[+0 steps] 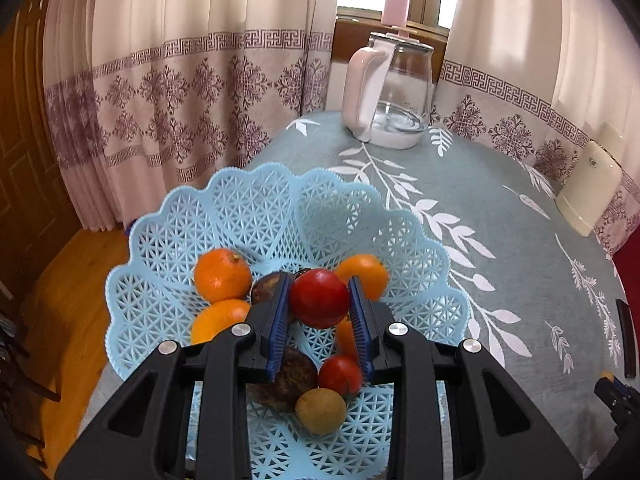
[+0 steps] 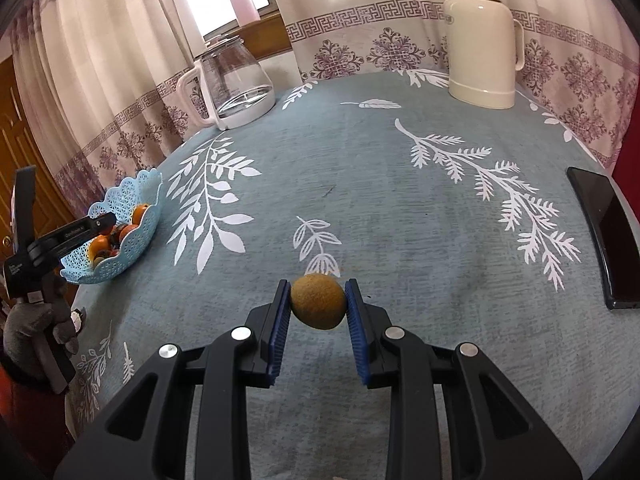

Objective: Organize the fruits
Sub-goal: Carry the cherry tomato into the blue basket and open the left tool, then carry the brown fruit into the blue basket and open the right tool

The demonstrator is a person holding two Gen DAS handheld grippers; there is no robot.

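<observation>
**Both grippers holding fruit over the table**

Above the blue lattice basket [image 1: 256,216], the left gripper [image 1: 320,300] has its fingers [image 1: 280,312] drawn in narrow around a red fruit [image 1: 319,298], both blue pads touching its sides. The fruit sits between the fingers, raised over the basket's contents: three oranges [image 1: 222,275], two dark brown fruits [image 1: 290,376], a smaller red fruit [image 1: 340,374] and a yellow-green fruit [image 1: 321,411] nearest the camera. The basket stands at the left edge of the table [image 1: 500,248], which is covered with a blue-grey leaf-print cloth.

Well apart from the basket, near the middle of the table, the right gripper [image 2: 318,302] clasps a brown kiwi [image 2: 318,301]; its fingers [image 2: 354,312] are narrowly set, each pad pressed against the fruit. Whether the kiwi touches the cloth cannot be told.

At the table's far side stand a glass kettle [image 2: 236,84] and a cream thermos [image 2: 480,40]. A dark phone [image 2: 604,236] lies at the right edge.
</observation>
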